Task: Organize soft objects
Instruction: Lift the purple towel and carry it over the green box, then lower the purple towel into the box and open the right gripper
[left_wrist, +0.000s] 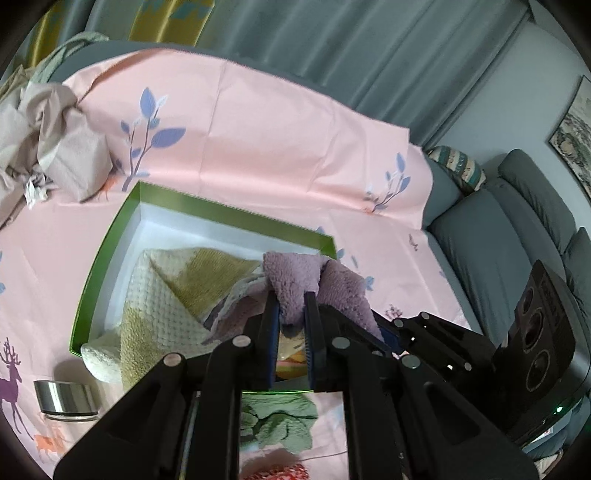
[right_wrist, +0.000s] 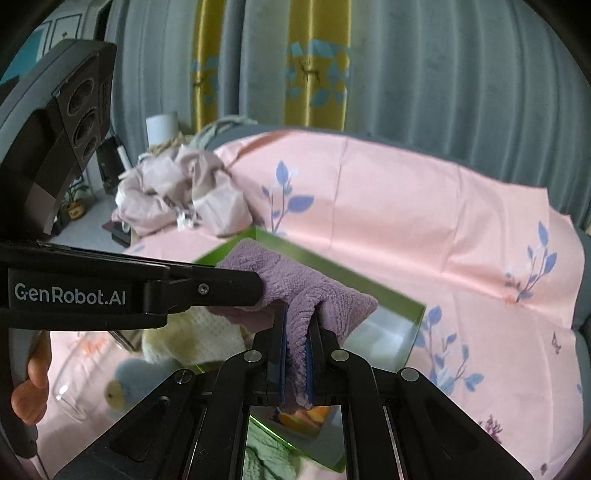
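I have both tongs on the purple towel (left_wrist: 295, 277). My left tongs (left_wrist: 291, 317) are pinched tight on a fold of it, low in the middle of the left picture. My right tongs (right_wrist: 295, 343) are pinched on another fold, low in the middle of the right picture. The towel hangs between them, just above the green box (left_wrist: 236, 216).

The box sits on a pink sheet (left_wrist: 280, 140) with blue leaves on it. Inside the box there is already a cream and tan cloth (left_wrist: 166, 295). It lies on the left side of the box and spills over the near edge.

I think the towel is very light and floppy. It will not hold a shape, so it will droop wherever I do not hold it. It is fluffy, so it should not slip out. Holding two folds, well apart, seems the best way to keep it flat.

A green cloth (left_wrist: 277, 424) lies at the bottom of the left picture, outside the box. A jar with a silver lid (left_wrist: 66, 402) stands at the lower left. A small blue and yellow soft toy (right_wrist: 129, 384) lies at the lower left of the right picture.
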